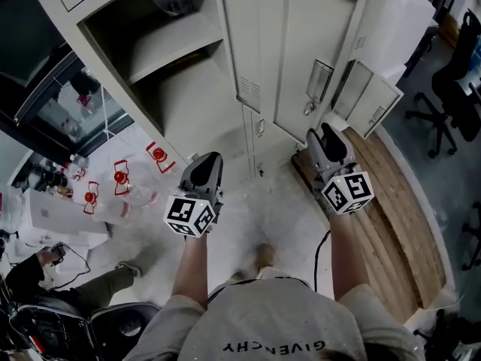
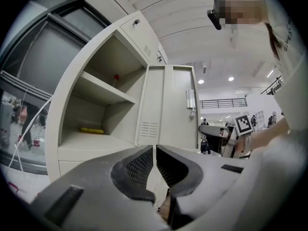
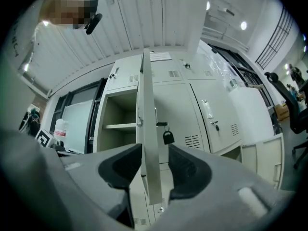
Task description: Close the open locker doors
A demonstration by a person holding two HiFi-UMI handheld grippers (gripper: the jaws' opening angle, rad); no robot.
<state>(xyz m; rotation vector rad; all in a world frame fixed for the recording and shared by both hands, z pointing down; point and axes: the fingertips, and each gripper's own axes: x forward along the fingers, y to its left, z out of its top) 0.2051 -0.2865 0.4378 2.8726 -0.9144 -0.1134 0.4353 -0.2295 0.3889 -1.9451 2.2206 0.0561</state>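
Observation:
A grey bank of lockers fills the top of the head view. One tall compartment (image 1: 169, 66) stands open with a shelf inside, and its door (image 1: 312, 51) is swung out towards me. In the right gripper view that door's thin edge (image 3: 148, 129) lines up in the gap of my right gripper (image 3: 155, 153), which is open, its pads clear of the metal. A black padlock (image 3: 168, 137) hangs behind. My left gripper (image 2: 154, 150) is shut on nothing and points at the open compartment (image 2: 103, 109), where a yellow object (image 2: 91, 130) lies on the shelf. A small low door (image 1: 370, 100) at the right also stands open.
Bottles with red labels (image 1: 120, 179) stand on the floor left of the lockers. A person's leg (image 1: 90, 284) shows at the lower left. A strip of wooden flooring (image 1: 398, 209) runs on the right, with a black office chair (image 1: 451, 89) beyond and a cable (image 1: 319, 247) near my feet.

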